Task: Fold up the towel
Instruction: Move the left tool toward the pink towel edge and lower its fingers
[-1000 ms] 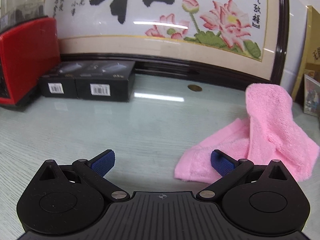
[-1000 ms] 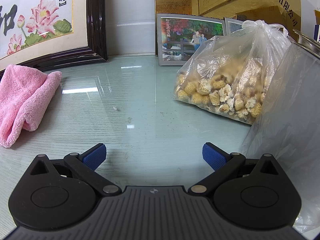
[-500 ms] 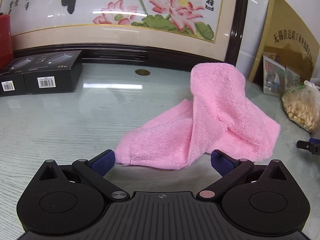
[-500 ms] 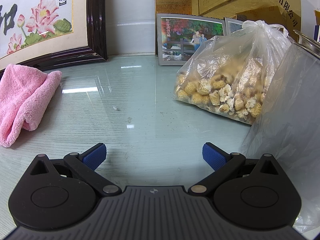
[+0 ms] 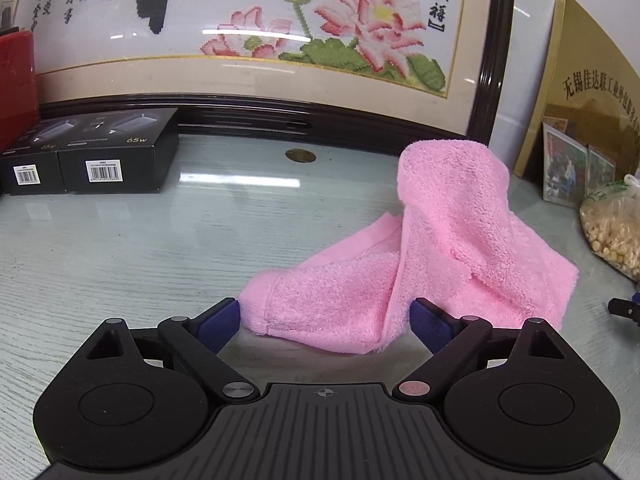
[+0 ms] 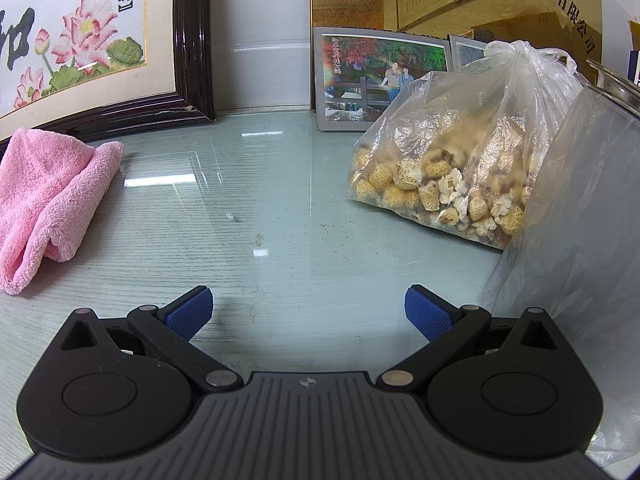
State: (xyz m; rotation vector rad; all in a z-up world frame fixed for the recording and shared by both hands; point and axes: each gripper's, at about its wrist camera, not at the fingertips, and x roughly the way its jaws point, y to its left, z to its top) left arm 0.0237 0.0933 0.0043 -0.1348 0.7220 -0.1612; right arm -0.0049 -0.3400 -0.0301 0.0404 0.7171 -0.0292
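A pink towel (image 5: 432, 256) lies crumpled on the glass table, one part heaped up at the back. My left gripper (image 5: 325, 322) is open, and the towel's near edge lies between its blue pads (image 5: 219, 322), just in front of them. In the right wrist view the towel (image 6: 44, 196) lies at the far left. My right gripper (image 6: 308, 312) is open and empty over bare glass, well to the right of the towel.
A large framed embroidery (image 5: 280, 40) leans along the back. Two black boxes (image 5: 92, 160) and a red box (image 5: 16, 88) stand at the left. A coin (image 5: 300, 156) lies near the frame. A plastic bag of dried food (image 6: 452, 168), photos (image 6: 380, 76) and a grey plastic-covered object (image 6: 580, 240) stand at the right.
My left gripper has swung right and moved in on the towel, so its near edge now lies between the open pads. My right gripper has not moved.
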